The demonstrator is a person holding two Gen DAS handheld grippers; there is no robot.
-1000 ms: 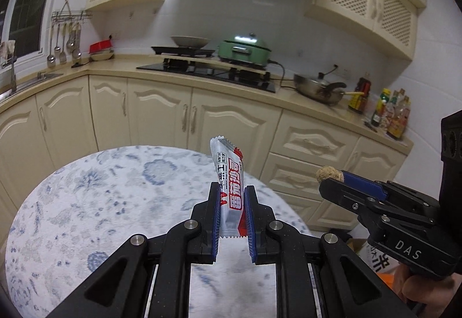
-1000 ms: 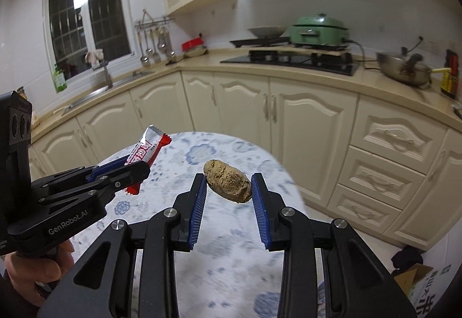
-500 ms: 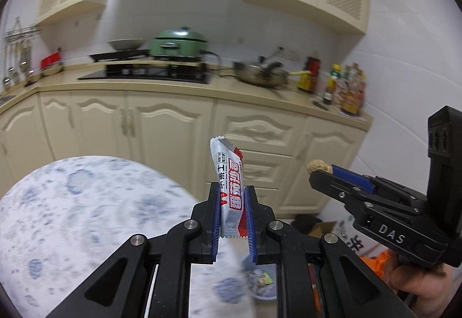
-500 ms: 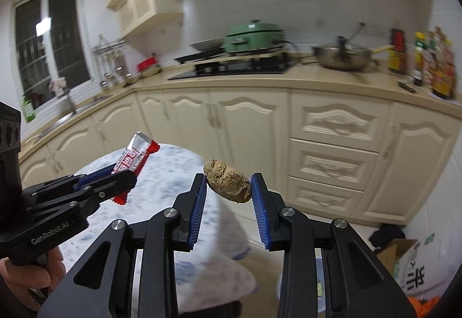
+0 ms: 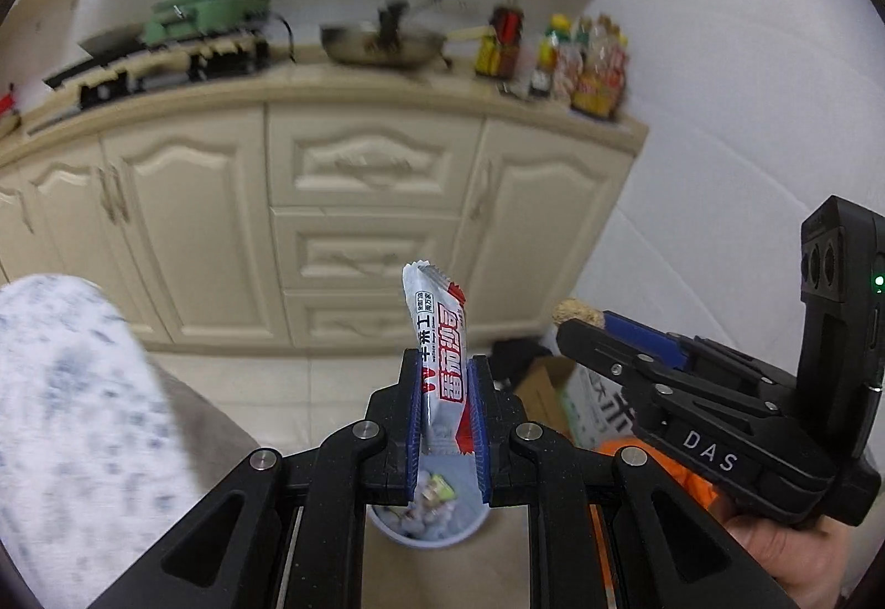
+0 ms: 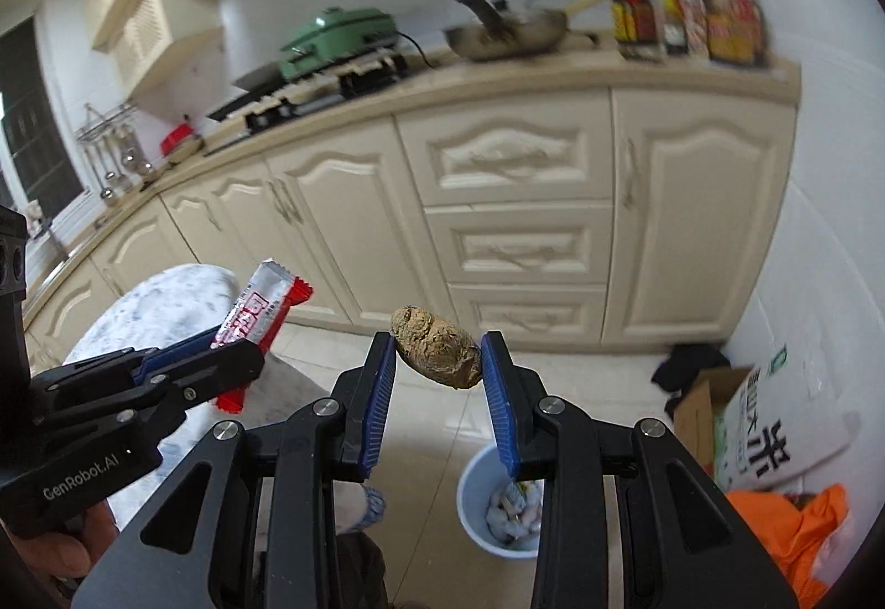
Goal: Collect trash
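Observation:
My left gripper (image 5: 446, 376) is shut on a silver and red snack wrapper (image 5: 440, 332), held upright; the left gripper (image 6: 235, 360) and wrapper (image 6: 260, 305) also show at the left of the right wrist view. My right gripper (image 6: 438, 354) is shut on a brown crumpled lump (image 6: 437, 346); that right gripper (image 5: 575, 327) shows at the right of the left wrist view. A pale blue trash bin (image 6: 475, 498) with rubbish inside stands on the floor below the right gripper, and it shows under the left gripper (image 5: 428, 531) too.
The floral-clothed round table (image 5: 72, 415) lies at the left. Cream kitchen cabinets (image 6: 520, 199) stand ahead. A cardboard box (image 6: 697, 410), a printed bag (image 6: 774, 437) and an orange bag (image 6: 785, 537) sit on the floor by the white wall at the right.
Both grippers have swung right, away from the table, and tilted down toward the floor. The trash bin has come into view below them. Both still hold their items.

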